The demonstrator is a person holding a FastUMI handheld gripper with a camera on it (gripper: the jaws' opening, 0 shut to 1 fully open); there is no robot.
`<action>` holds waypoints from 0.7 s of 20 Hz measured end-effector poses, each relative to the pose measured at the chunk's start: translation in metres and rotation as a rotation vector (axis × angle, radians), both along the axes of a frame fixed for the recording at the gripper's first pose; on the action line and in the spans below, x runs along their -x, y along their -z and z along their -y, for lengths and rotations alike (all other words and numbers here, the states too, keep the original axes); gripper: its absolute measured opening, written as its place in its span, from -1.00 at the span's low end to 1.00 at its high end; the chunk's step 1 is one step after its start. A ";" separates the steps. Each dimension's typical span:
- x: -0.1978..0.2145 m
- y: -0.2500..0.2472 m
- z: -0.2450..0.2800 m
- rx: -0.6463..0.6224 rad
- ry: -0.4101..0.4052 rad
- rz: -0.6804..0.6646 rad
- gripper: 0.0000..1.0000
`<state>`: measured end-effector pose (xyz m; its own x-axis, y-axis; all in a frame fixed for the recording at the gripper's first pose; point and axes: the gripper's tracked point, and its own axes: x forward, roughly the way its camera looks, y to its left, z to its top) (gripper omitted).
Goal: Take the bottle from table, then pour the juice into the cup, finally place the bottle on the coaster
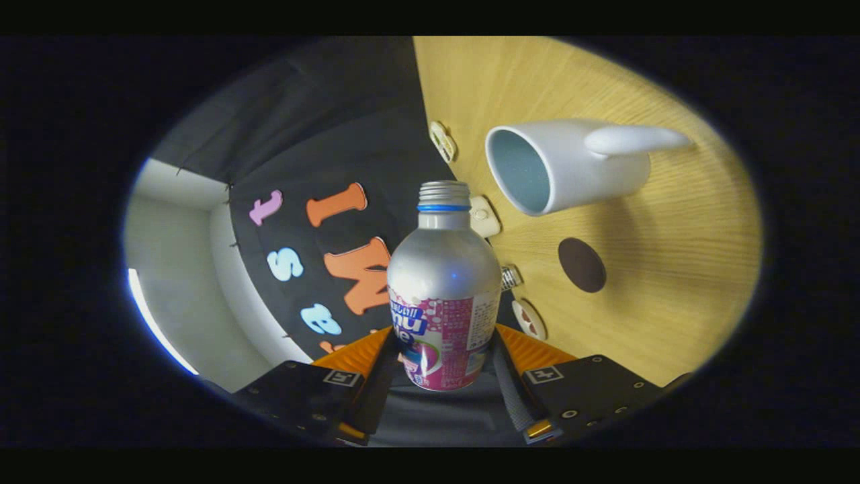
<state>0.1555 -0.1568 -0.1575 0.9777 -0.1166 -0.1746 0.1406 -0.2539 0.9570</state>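
Clearly the gripper (443,356) has the bottle (442,289): in the gripper view its two fingers are closed on the labelled lower body, one pressing each flank, so the silver shoulder and threaded neck stick out ahead of them. The whole scene is rolled sideways, with the wooden desk (672,289) standing like a wall to one side of the bottle and the booth's black cloth on the other; I judge that the gripper is turned over to tip the bottle, which fits the pouring step. The neck carries a blue ring and no cap that I can make out, so the mouth looks open. The white cup (564,168) sits on the desk beyond the fingers, near the bottle's mouth but apart from it, its pale blue inside facing the camera and its handle pointing away from the bottle. No stream of juice can be seen, and I cannot tell whether any is in the cup. A dark round coaster (582,265) lies on the desk just below the cup, bare and with open wood around it. Along the desk's edge, close behind the bottle, are a few small pale trinkets (484,216) and a little silver cap-like piece (510,277); these sit near the path to the coaster and could be brushed.
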 end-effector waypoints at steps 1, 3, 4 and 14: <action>0.000 0.002 -0.004 0.066 -0.024 -0.024 0.47; -0.001 0.020 -0.014 0.183 -0.090 -0.116 0.47; 0.000 0.025 -0.017 0.253 -0.122 -0.151 0.47; -0.004 0.020 -0.004 0.949 -0.273 -0.224 0.47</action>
